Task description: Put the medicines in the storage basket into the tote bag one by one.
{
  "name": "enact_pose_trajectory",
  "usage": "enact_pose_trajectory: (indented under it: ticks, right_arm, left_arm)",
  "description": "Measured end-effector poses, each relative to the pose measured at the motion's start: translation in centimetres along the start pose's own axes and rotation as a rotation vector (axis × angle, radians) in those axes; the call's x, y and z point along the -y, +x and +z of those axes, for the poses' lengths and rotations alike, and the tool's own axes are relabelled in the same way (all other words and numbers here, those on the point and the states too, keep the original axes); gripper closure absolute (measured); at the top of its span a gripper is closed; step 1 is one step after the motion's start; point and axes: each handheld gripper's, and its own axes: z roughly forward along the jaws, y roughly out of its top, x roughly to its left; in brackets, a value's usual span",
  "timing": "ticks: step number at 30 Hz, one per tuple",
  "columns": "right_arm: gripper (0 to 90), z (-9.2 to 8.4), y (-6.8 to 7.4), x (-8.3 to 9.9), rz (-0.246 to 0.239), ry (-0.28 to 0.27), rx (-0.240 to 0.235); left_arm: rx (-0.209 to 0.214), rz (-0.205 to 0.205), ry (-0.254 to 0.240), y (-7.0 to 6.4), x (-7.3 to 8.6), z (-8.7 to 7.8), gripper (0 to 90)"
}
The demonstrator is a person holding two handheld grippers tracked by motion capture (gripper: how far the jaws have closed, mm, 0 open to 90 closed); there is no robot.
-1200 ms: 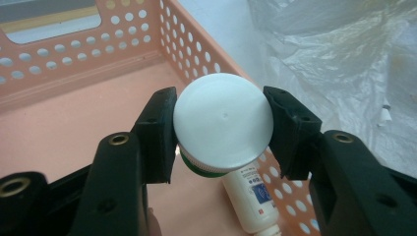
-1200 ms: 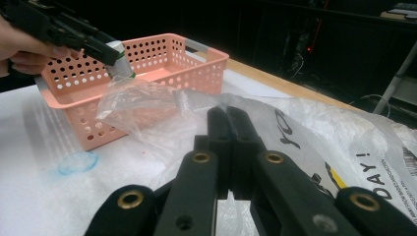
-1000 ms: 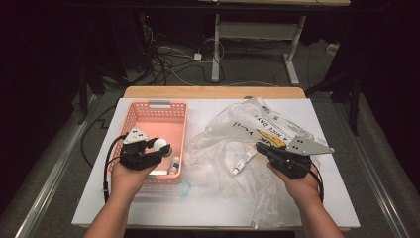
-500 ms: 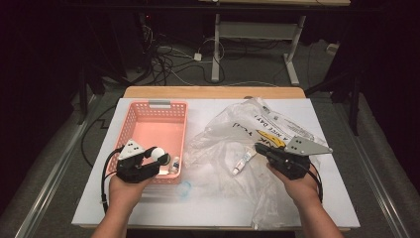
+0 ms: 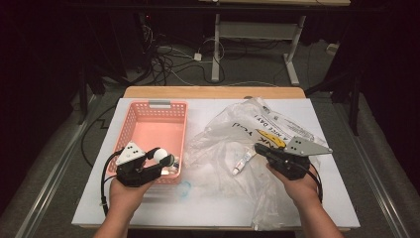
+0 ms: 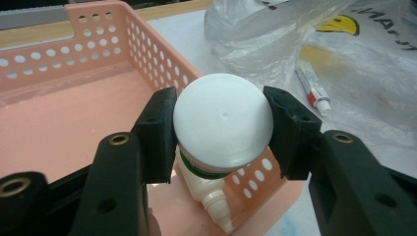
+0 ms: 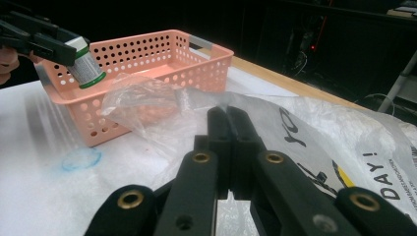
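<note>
1. White plastic bottle, banded green near its neck, sits clamped between the jaws of the left gripper, held above the near right corner of a pink perforated basket.
2. A second small white bottle lies inside that basket corner, directly beneath the held one.
3. Across the white surface, the right gripper has its jaws pressed together on a fold of a crumpled clear plastic bag printed with black lettering and a yellow smiley.
4. A small white tube with a red stripe lies within the bag, just left of the right gripper.
5. A faint blue ring mark shows on the surface just in front of the basket.
</note>
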Motion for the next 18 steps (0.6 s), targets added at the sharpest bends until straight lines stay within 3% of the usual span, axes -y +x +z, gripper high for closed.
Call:
enact_pose_trajectory:
  ticks: [2, 18]
  right_arm:
    - [90.0, 0.0, 0.0, 0.0, -0.001, 0.0, -0.001]
    - [90.0, -0.1, 0.0, 0.0, -0.003, -0.002, 0.001]
  left_arm:
    - [-0.003, 0.017, 0.0, -0.3, -0.1, -0.1, 48.5]
    - [0.087, 0.059, -0.034, -2.9, -1.0, -0.2, 48.5]
